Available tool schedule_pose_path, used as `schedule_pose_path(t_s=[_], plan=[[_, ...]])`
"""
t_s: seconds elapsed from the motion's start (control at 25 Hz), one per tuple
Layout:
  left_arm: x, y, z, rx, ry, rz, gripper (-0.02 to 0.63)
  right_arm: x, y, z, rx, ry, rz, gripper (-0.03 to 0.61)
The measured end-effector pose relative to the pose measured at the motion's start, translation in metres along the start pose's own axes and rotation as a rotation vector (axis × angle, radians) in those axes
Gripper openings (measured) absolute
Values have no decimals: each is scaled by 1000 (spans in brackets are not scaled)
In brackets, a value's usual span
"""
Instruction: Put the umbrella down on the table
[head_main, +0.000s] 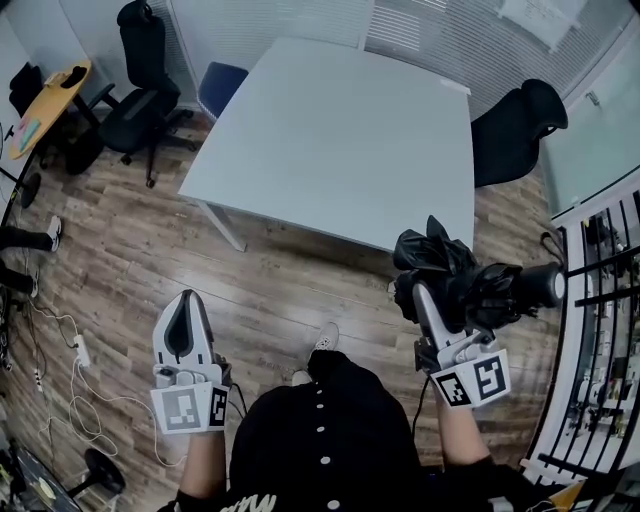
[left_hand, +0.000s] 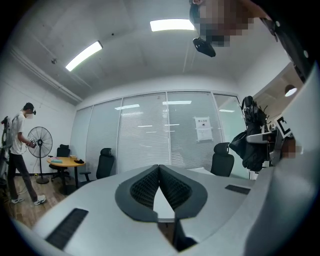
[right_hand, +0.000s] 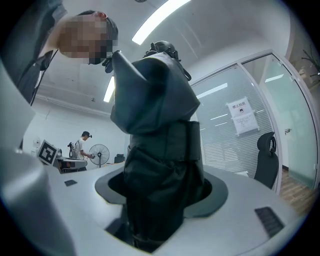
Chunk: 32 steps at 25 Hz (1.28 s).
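Black folded umbrella (head_main: 447, 258) lies crosswise, clamped in my right gripper (head_main: 428, 296), just short of the white table (head_main: 330, 140) ahead, nearer it than my left gripper (head_main: 185, 318), which is closed on nothing.

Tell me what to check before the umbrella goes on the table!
1. Grip: ok. The right gripper is clamped on the folded black umbrella.
2. Landing spot: ok. The white table looks bare on top.
3. Umbrella over the table: not ok. It hangs by the near corner, mostly over floor.
4. Left gripper: ok. Shut, empty, off to the side.
5. Black chair: ok. It stands apart, beside the table's right edge.
6. Height above the tabletop: cannot tell.
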<state>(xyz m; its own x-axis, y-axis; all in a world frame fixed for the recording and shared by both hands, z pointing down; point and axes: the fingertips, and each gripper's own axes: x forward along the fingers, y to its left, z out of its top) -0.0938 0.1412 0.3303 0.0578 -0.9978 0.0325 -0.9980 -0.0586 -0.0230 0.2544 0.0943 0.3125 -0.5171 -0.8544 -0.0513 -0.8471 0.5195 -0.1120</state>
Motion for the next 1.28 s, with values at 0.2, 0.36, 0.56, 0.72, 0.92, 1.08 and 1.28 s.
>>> schedule_pose_path(t_s=[0.2, 0.36, 0.56, 0.72, 0.92, 1.08, 1.28], plan=[[29, -1, 2, 8, 4, 7, 15, 27, -18, -1, 2, -1, 12, 299], [46, -3, 6, 12, 3, 21, 15, 45, -31, 0, 5, -3, 25, 299], [71, -9, 8, 21, 6, 38, 15, 68, -51, 1, 13, -10, 44, 299], [89, -15, 14, 24, -5, 56, 15, 83, -64, -3, 25, -3, 75, 299], [100, -17, 11, 16, 4, 73, 15, 102, -69, -9, 28, 14, 103, 299], [104, -4, 2, 9, 9, 79, 15, 113, -63, -14, 28, 18, 114, 299], [122, 15, -3, -3, 5, 64, 15, 133, -60, -14, 9, 16, 85, 299]])
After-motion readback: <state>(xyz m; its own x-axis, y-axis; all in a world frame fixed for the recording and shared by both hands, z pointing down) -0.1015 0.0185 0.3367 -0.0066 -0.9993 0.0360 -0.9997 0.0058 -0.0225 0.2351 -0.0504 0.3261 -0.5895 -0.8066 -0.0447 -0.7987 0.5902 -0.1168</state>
